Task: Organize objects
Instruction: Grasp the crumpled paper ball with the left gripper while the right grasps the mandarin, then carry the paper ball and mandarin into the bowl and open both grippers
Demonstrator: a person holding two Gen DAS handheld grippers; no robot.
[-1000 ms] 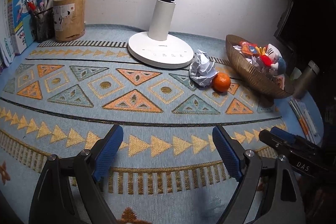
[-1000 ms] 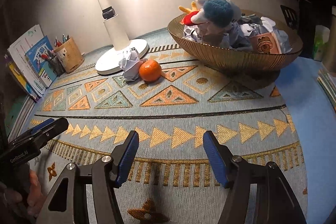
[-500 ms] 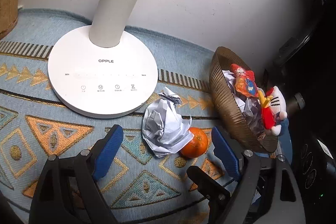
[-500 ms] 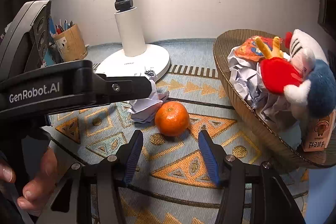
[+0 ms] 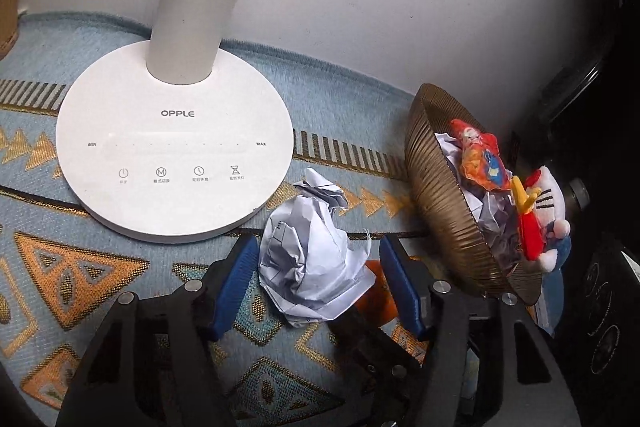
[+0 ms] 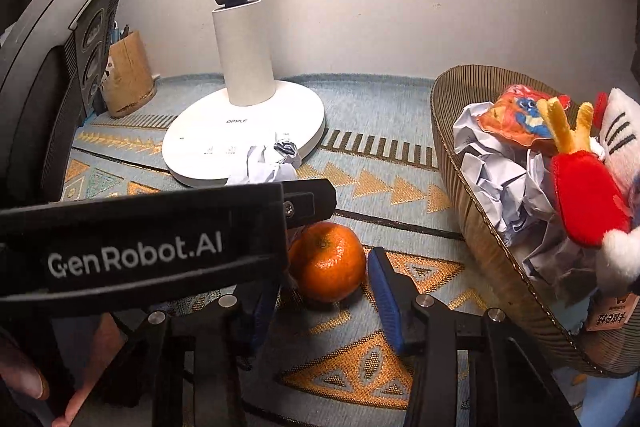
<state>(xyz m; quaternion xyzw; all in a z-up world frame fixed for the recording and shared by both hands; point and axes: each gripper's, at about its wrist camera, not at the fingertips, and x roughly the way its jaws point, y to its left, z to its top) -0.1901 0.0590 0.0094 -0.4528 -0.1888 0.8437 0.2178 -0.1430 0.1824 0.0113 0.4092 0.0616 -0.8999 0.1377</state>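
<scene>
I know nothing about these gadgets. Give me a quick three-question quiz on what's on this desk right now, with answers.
1. True or false: the left gripper has its fingers on either side of the crumpled paper.
2. Which item sits between the right gripper fingers? A) orange B) plush toy C) pen cup
3. Fill in: the woven bowl already holds crumpled paper, a snack packet and a ____ toy.

Key: 1 true; 2 A, the orange; 3 plush. Both grippers look open, not yet clamped.
</scene>
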